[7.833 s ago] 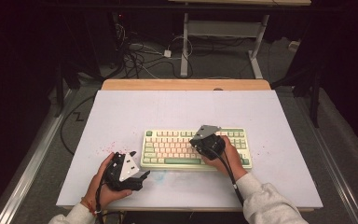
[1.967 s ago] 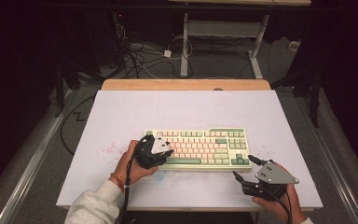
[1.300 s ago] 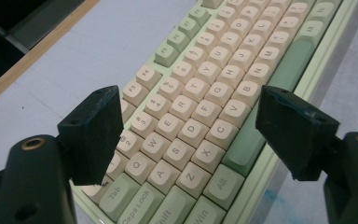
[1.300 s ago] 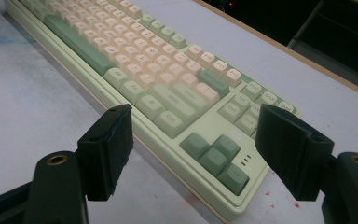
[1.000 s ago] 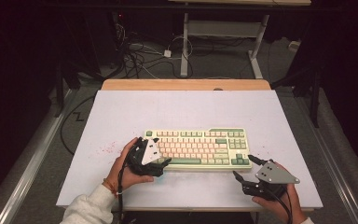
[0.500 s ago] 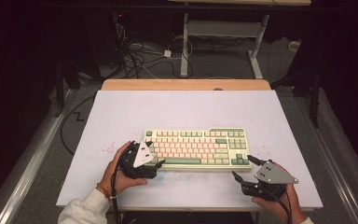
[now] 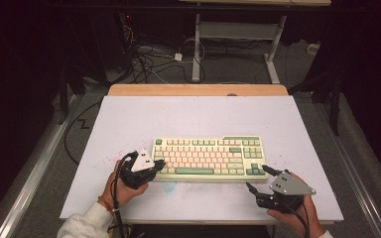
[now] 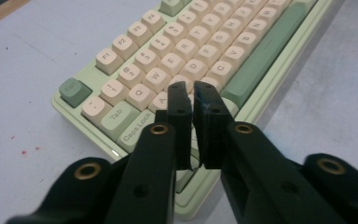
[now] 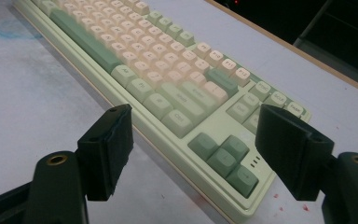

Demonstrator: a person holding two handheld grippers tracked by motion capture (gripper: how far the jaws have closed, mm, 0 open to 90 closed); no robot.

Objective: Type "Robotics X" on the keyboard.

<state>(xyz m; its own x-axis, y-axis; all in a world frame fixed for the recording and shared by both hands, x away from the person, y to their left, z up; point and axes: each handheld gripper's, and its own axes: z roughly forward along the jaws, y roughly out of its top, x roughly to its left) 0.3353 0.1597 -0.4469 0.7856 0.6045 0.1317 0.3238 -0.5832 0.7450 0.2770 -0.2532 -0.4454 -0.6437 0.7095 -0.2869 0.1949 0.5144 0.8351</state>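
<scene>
A pale green keyboard (image 7: 208, 158) with cream and green keys lies on the white table top (image 7: 193, 114), a little nearer than its middle. My left gripper (image 7: 159, 163) is at the keyboard's front left corner. In the left gripper view its jaws (image 8: 191, 91) have just been closing and now stand shut with nothing between them, hovering over the Caps Lock and A keys of the keyboard (image 8: 168, 51). My right gripper (image 7: 257, 178) rests by the front right corner. Its jaws (image 9: 196, 121) are spread wide open and empty, framing the arrow keys of the keyboard (image 9: 168, 70).
A wooden strip (image 7: 198, 90) runs along the table's far edge. Red specks (image 7: 110, 159) dot the surface left of the keyboard, and a faint blue smear (image 7: 171, 186) lies in front of it. Cables (image 7: 154, 59) and desk legs stand on the floor beyond.
The left hand has shifted slightly toward the near edge at the keyboard's left end, and its jaws look drawn together. The right gripper and the keyboard have stayed put.
</scene>
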